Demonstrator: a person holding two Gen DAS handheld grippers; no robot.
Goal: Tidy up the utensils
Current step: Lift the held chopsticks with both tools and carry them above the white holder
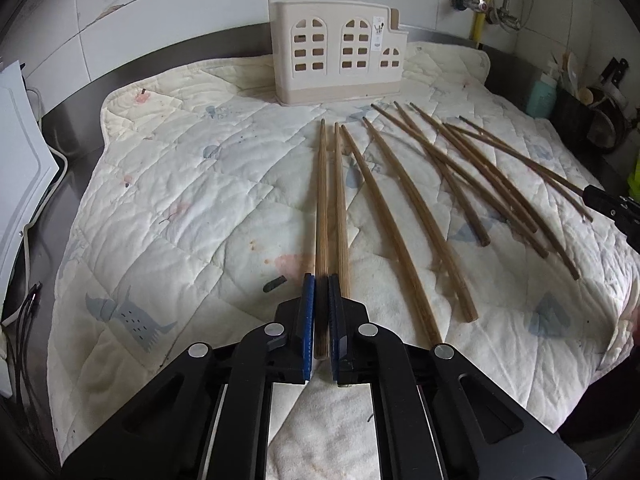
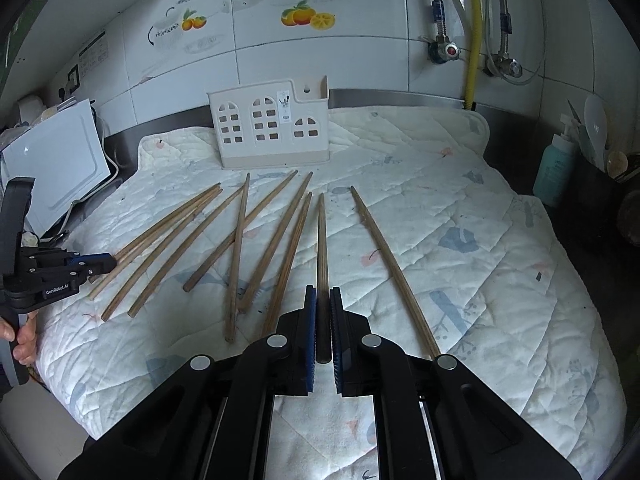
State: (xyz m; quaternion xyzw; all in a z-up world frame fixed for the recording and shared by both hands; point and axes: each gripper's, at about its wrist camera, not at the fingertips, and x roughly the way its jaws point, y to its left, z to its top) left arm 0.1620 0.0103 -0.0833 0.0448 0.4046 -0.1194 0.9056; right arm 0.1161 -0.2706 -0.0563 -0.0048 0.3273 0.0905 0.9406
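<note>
The left gripper is clamped on one wooden chopstick, whose thick end lies between the blue pads while the thin end points toward 12 o'clock, at the cream utensil holder. A second chopstick lies just beside the right pad, touching or nearly touching it; which, the view does not settle. The rest of the loose chopsticks fan out toward 1 and 2 o'clock on the quilted mat.

The right gripper is likewise closed on a single darker chopstick, its butt between the pads and its tip aimed at 12 o'clock. Another chopstick lies apart at 1 o'clock, and the remaining ones spread from 9 to 11 o'clock.

The only readable writing is "GenRobot.AI" on the side of the left gripper as seen from the right wrist. The holder carries a small label, too small to read.

Only the right wrist view shows the person's hand on the left gripper's handle, the orange-fruit decals on the wall tiles and the teal pump bottle in full. The left wrist view shows the right gripper's fingertips at 3 o'clock, on a chopstick at the edge of the fan.
</note>
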